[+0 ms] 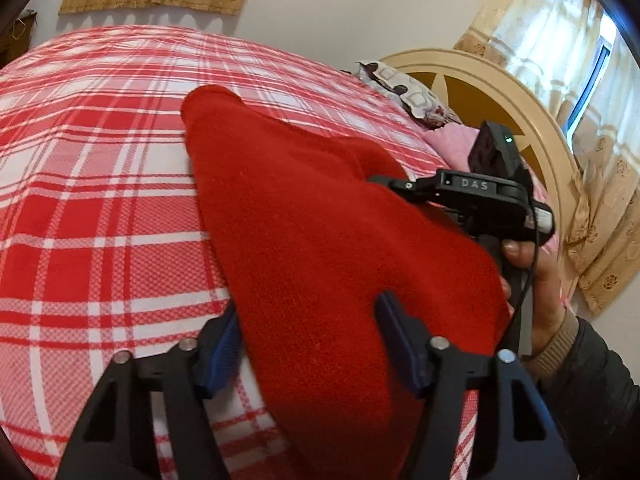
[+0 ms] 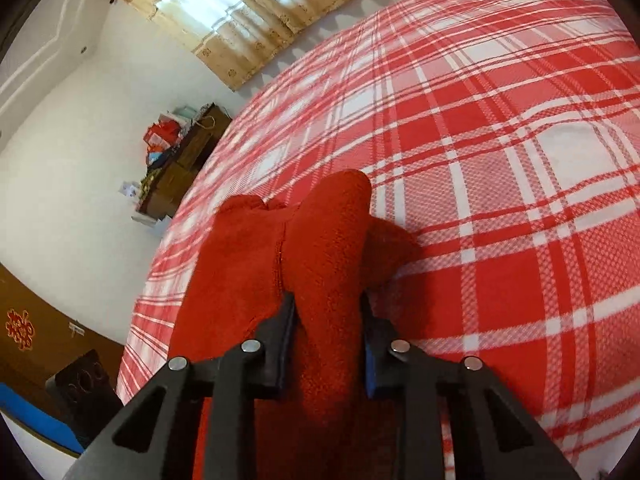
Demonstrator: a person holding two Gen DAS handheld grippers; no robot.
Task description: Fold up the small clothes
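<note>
A small red fleece garment (image 1: pixel 320 240) hangs over a bed with a red and white plaid sheet (image 1: pixel 100 200). My left gripper (image 1: pixel 308 320) has its jaws fairly wide apart with the cloth running between them; the left pad (image 1: pixel 224 340) touches the cloth's edge. My right gripper (image 2: pixel 328 312) is shut on a fold of the same red garment (image 2: pixel 320 248), which trails forward onto the sheet (image 2: pixel 500 200). The right gripper's body and the hand holding it show in the left wrist view (image 1: pixel 480 196).
A cream and brown round headboard (image 1: pixel 500 92) with pillows (image 1: pixel 408 92) stands at the right. Curtains (image 1: pixel 560 40) hang behind it. A dark wood cabinet (image 2: pixel 180 168) with boxes stands beside the bed in the right wrist view.
</note>
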